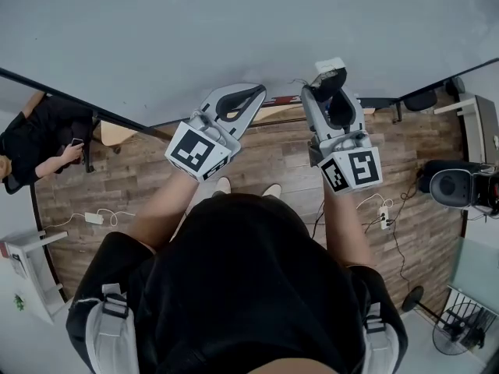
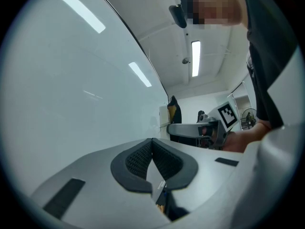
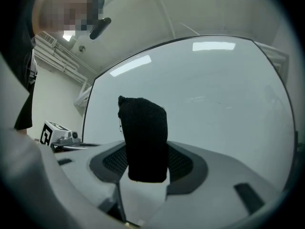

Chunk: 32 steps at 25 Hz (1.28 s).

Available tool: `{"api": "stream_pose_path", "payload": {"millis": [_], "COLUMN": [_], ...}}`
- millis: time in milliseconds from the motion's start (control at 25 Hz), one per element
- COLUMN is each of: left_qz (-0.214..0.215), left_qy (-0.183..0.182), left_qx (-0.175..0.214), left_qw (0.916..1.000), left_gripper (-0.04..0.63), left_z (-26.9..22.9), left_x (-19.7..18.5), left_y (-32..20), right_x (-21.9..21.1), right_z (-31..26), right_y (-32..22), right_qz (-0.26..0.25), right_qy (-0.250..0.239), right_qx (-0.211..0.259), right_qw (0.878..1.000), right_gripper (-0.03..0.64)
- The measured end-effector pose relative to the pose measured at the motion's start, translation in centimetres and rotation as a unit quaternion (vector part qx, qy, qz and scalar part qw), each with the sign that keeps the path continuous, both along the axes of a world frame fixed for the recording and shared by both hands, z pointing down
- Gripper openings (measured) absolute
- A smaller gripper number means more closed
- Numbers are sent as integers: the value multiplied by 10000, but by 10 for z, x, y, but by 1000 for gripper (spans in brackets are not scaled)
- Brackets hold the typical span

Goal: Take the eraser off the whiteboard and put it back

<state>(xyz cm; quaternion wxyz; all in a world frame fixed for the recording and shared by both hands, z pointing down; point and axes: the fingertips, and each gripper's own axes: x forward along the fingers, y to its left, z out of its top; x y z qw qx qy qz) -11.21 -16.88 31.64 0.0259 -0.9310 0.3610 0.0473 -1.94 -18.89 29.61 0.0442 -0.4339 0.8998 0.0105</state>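
The first half looks done, since the eraser is off the whiteboard, clamped between the widely parted fingers of the right gripper just in front of the whiteboard, so putting it back remains, while the left gripper has its fingers closed on nothing.

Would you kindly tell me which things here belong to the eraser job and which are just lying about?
Job: eraser, right claw gripping it, whiteboard.
Lying about: power strip, fan.
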Motion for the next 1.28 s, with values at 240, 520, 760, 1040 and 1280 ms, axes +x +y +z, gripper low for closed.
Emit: {"api": "stream_pose_path", "payload": {"millis": [240, 520, 760, 1040, 1280], "left_qz": [-2, 29, 64, 44, 117], "left_qy": [-54, -74, -104, -178, -212], "left_qx": [-18, -61, -146, -135, -157], "left_qw": [10000, 10000, 9998, 9997, 9996], "left_gripper": [-5, -5, -5, -5, -5], "left_z": [5, 10, 23, 31, 31], "left_x": [2, 6, 2, -14, -11], "left_y": [-2, 6, 13, 24, 24], "right_x": [6, 9, 4, -6, -1], "right_z": [11, 18, 32, 39, 37], "right_y": [7, 20, 29, 43, 44], "right_qz": [-117, -247, -256, -193, -112], "right_qy": [-12, -124, -149, -107, -113], "right_qx": [-55, -81, -182, -204, -210], "right_qw": [9999, 9996, 9994, 9995, 9997], "right_gripper": [221, 221, 221, 221, 221]}}
